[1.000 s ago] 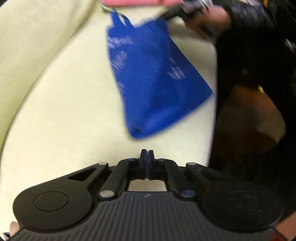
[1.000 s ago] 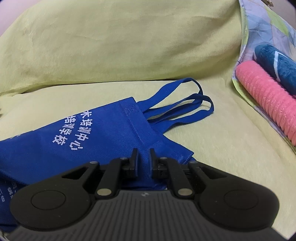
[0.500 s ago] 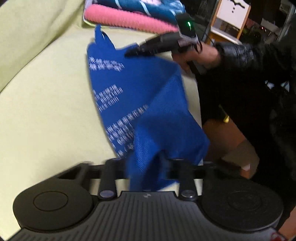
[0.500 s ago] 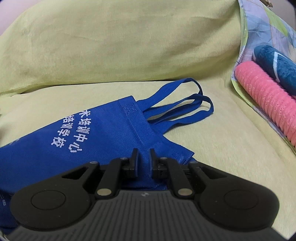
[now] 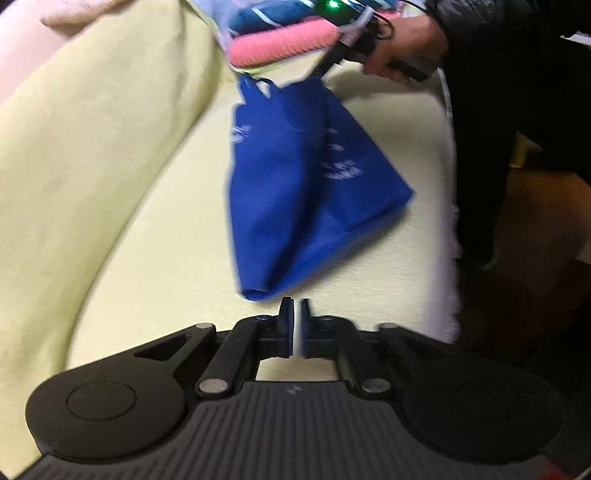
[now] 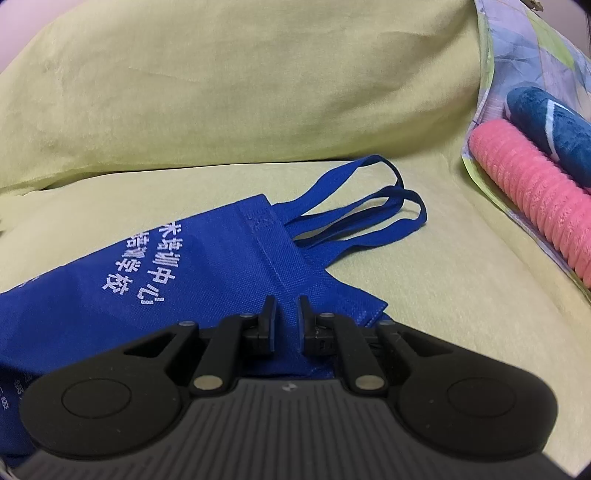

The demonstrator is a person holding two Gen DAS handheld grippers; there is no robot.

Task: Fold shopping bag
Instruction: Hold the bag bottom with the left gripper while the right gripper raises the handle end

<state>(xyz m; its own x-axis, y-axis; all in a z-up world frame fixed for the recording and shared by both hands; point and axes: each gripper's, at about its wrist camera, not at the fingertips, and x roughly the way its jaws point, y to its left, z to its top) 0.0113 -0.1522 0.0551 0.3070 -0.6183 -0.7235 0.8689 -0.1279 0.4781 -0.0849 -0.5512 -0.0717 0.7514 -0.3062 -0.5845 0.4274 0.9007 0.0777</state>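
A blue shopping bag [image 5: 295, 192] printed with white characters lies on a pale yellow-green sofa seat [image 5: 155, 236], its two loop handles [image 6: 369, 214] trailing toward a pile of folded textiles at the far end: a pink ribbed towel [image 6: 535, 206] with a dark blue one [image 6: 546, 125] above it on a patterned cloth [image 6: 517, 48]. The right tongs [image 6: 284, 321], held in a person's hand [image 5: 406, 40], are clenched on the bag's top corner beside the handles, blue fabric filling the narrow space between the fingers. The left tongs [image 5: 294, 325] hover just short of the bag's opposite, bottom corner, released and empty, with only a slim gap showing bare sofa between their fingers. A dark sleeve [image 5: 480, 22] reaches in from the sofa's front edge.
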